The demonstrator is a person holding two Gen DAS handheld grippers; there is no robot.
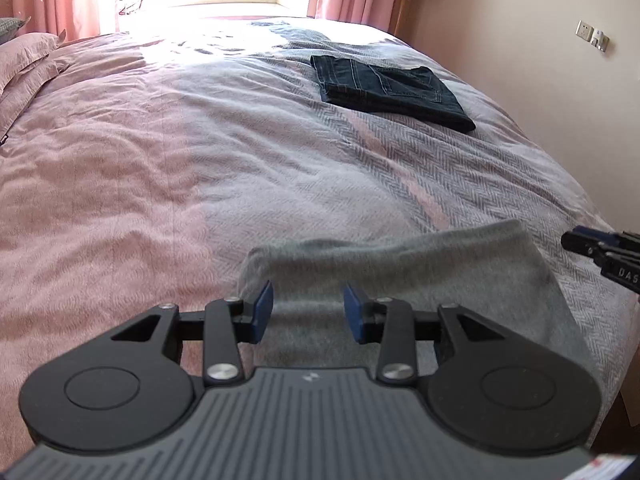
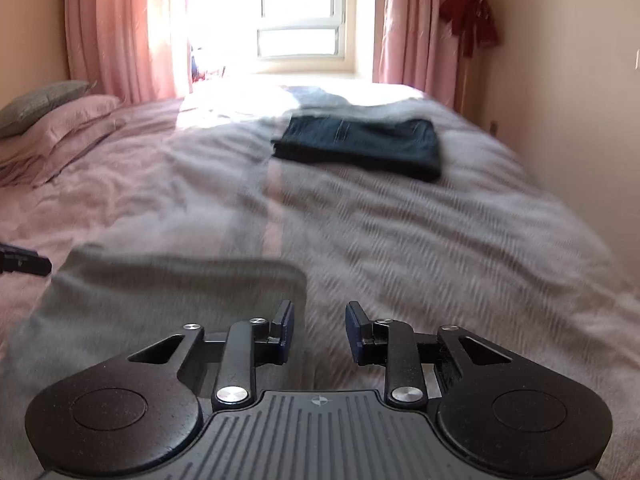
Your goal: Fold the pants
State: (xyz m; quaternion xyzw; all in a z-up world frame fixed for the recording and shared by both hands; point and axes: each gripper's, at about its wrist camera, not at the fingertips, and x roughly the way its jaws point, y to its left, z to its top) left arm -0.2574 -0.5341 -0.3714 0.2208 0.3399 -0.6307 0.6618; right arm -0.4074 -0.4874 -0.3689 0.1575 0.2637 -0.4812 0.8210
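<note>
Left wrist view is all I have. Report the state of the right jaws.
Observer: The right gripper has its jaws open, with nothing between them.
Operator: Say what lies under it.
Observer: Bare bedspread, just right of the gray pants.
Operator: Describe the pants' right edge.
Observer: It runs straight to a rounded far corner, just ahead of the gripper's left pad.
</note>
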